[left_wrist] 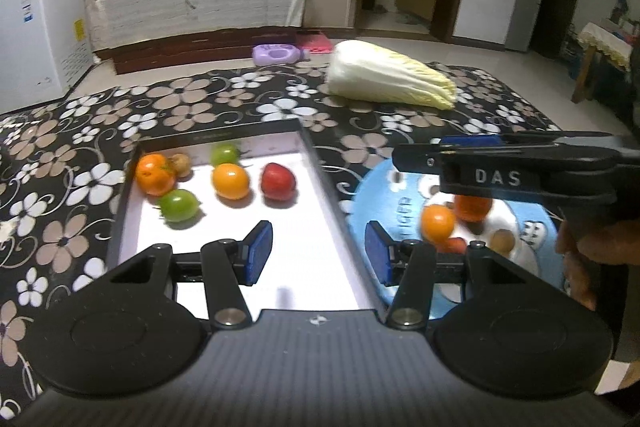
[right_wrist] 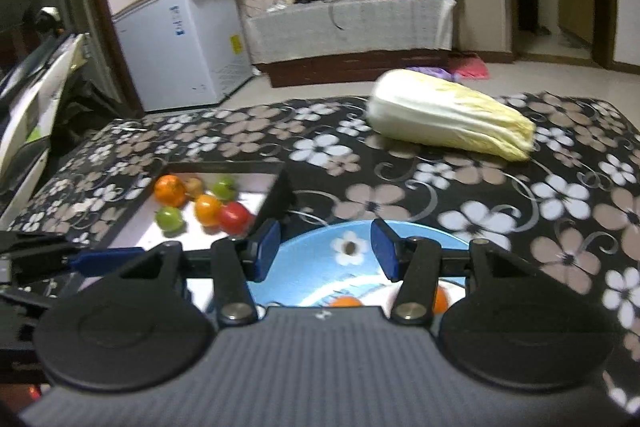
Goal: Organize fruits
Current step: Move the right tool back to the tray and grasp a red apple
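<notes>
the left gripper (left_wrist: pixel 319 253) hangs spread and empty over the near end of the shallow black-rimmed white tray (left_wrist: pixel 316 155), whose far end holds orange, green and red round fruits (left_wrist: pixel 230 181). just right of the tray, the right gripper (right_wrist: pixel 325 249) gapes empty over the round blue plate (right_wrist: pixel 308 239), which bears more orange fruits (left_wrist: pixel 438 223).

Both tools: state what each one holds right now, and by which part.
Nothing is held. The left tool stands open over the white tray, empty between its pads. The right tool stands open above the blue plate, also empty.
</notes>
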A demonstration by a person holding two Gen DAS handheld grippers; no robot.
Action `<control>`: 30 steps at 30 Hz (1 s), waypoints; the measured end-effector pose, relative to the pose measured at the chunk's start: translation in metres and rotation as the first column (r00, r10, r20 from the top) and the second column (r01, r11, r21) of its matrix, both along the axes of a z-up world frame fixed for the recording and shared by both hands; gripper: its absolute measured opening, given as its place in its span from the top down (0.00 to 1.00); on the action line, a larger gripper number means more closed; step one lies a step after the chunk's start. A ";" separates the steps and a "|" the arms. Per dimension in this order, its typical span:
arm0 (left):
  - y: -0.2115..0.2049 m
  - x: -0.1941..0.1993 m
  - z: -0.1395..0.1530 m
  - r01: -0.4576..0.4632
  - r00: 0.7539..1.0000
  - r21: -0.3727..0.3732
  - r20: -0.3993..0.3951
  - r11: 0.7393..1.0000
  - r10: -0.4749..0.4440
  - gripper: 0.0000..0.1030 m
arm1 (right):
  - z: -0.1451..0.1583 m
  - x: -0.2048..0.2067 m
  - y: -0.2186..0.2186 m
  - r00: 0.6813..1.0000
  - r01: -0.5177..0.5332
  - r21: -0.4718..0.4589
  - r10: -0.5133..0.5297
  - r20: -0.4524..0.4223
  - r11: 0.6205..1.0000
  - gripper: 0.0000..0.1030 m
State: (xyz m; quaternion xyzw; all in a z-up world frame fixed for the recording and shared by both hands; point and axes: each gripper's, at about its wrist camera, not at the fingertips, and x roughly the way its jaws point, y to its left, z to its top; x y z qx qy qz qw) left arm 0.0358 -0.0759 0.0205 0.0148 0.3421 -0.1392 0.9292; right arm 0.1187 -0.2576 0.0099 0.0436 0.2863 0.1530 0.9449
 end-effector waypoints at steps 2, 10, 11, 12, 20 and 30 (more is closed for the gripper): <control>0.008 0.004 -0.001 -0.025 1.000 0.002 -0.003 1.000 0.025 0.45 | 0.001 0.002 0.008 1.000 -0.017 0.001 0.017 0.007 1.000 0.48; 0.038 0.017 -0.006 -0.093 0.995 0.005 -0.022 0.996 0.093 0.45 | -0.001 0.018 0.042 0.998 -0.069 -0.013 0.069 0.000 0.998 0.48; 0.040 0.017 -0.006 -0.095 0.995 0.004 -0.023 0.995 0.095 0.45 | -0.002 0.019 0.046 0.997 -0.076 -0.017 0.076 0.000 0.997 0.48; 0.042 0.016 -0.006 -0.096 0.995 0.004 -0.024 0.995 0.096 0.45 | -0.002 0.021 0.051 0.996 -0.085 -0.022 0.085 0.001 0.996 0.48; 0.053 0.013 -0.007 -0.099 0.995 0.001 -0.031 0.995 0.099 0.45 | -0.007 0.033 0.096 0.982 -0.189 -0.106 0.190 0.000 0.976 0.50; 0.066 0.016 -0.009 -0.108 0.993 -0.010 -0.047 0.994 0.108 0.45 | -0.024 0.055 0.123 0.976 -0.219 -0.315 0.210 -0.064 0.924 0.57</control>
